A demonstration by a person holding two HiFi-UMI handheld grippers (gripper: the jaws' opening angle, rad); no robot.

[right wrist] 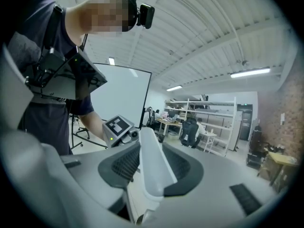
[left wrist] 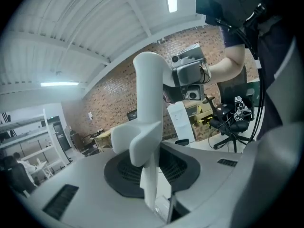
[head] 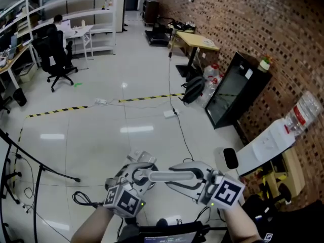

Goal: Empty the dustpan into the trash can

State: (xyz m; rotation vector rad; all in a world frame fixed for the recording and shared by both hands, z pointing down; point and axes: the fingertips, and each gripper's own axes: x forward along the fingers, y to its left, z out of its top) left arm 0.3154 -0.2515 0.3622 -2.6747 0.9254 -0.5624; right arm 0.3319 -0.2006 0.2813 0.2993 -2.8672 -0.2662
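Left gripper view has the left gripper (left wrist: 153, 177) nearly closed. Its dark ribbed pads (left wrist: 124, 174) pinch a thin white web at one end of the dustpan handle (left wrist: 148, 103), which then bends into a thick, rounded arm rising toward the other gripper. Right gripper view has the right gripper (right wrist: 149, 175) set wide, clasping the broader, channel-shaped end of the same piece. Head view shows the two grippers facing each other low in the frame, with the handle (head: 169, 176) level between them above the floor (head: 131, 135). I cannot make out the pan itself, and no view shows a trash can I can be sure of.

The step in hand looks like carrying. It seems best to find the can first, keep the handle level on the way, and tip only once over its mouth. The thin left pinch is the weak point, since the piece could twist there. The wide right hold should probably bear the weight, with the left one only steering. The cable (head: 177, 130) trailing across the floor is worth stepping round.

The handle is smooth, hard, matte white moulded plastic, likely slippery. The pads look rubbery. The floor is glossy and reflects the ceiling lights, and the brick wall (head: 263, 29) is rough.
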